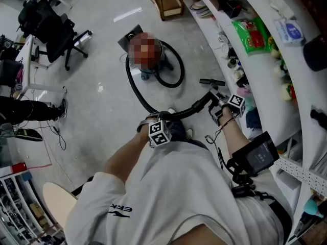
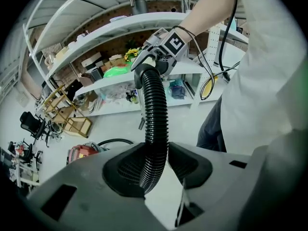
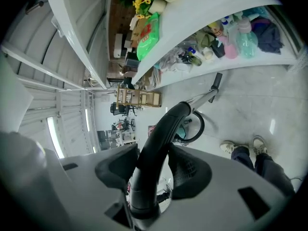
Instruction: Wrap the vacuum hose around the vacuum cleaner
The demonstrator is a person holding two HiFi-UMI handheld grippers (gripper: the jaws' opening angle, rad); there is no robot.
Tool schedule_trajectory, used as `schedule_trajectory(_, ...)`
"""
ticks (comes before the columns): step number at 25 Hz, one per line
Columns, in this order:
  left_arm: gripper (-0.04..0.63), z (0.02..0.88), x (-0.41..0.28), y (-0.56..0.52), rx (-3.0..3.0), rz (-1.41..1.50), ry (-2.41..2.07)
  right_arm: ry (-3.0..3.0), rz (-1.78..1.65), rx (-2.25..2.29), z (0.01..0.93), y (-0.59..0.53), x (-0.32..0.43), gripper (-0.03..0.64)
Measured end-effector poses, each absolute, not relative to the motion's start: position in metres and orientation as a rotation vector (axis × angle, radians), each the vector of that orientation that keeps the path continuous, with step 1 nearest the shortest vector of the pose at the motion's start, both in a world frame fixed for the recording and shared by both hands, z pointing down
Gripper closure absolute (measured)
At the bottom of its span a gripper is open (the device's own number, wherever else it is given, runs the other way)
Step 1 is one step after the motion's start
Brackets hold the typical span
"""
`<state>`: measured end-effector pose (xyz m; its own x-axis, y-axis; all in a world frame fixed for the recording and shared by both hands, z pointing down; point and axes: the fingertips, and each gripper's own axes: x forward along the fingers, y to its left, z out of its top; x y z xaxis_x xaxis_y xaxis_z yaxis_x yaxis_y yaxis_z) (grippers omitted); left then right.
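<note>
Head view first: shows the vacuum cleaner (image 1: 166,59) out on the floor ahead, well apart from both hands, and the vacuum hose (image 1: 190,109) leaving it in one loop, then sweeping back in a long arc to the person's lap. Puts the left gripper (image 1: 150,122) where that arc arrives and the right gripper (image 1: 218,105) further along, near the shelving (image 1: 258,6), so lays the held stretch roughly across the body from left to right. Makes the left hand the nearer to the cleaner along the hose, so probably the one to feed the slack round the body. Left gripper view next: catches the ribbed hose between the jaws, pads closed against both its sides, long axis running straight away and up to the other gripper. Places the cleaner low at left and far off, showing a red side that cannot be made out from above. Right gripper view last: has the jaws clamped on the bent hose handle (image 3: 154,158), smooth rather than ribbed, with the metal wand (image 3: 204,99) carrying on past it. Sets the cleaner just beyond the handle's bend, hose loop beside it, and adds the person's shoes (image 3: 231,147), absent from the left gripper view.
</note>
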<state>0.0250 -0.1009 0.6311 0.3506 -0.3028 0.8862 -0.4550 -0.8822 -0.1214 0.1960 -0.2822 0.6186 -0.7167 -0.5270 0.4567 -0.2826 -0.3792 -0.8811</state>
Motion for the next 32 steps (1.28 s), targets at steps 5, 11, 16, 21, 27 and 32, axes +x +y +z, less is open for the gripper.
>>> schedule_trajectory(5, 0.445, 0.636, 0.024, -0.125, 2.477, 1.544, -0.676, 1.649, -2.221, -1.067, 0.622, -0.316, 0.185, 0.413)
schedule_trajectory(11, 0.449, 0.639, 0.023, -0.156, 2.493, 1.506, -0.609, 1.640, -2.216, -1.061, 0.625, -0.357, 0.174, 0.419)
schedule_trajectory(16, 0.451, 0.645, 0.020, -0.184, 2.503, 1.483, -0.584, 1.626, -2.220, -1.068, 0.638, -0.391, 0.168, 0.419)
schedule_trajectory(21, 0.449, 0.650, 0.016, -0.206, 2.493, 1.458, -0.558, 1.600, -2.219, -1.080, 0.647, -0.415, 0.161, 0.419)
schedule_trajectory(27, 0.448, 0.663, 0.018, -0.220, 2.440, 1.361, -0.515, 1.572, -2.238, -1.118, 0.658, -0.433, 0.156, 0.419)
schedule_trajectory(32, 0.448, 0.682, 0.022, -0.221, 2.374, 1.350, -0.457, 1.566, -2.255, -1.122, 0.668, -0.439, 0.154, 0.422)
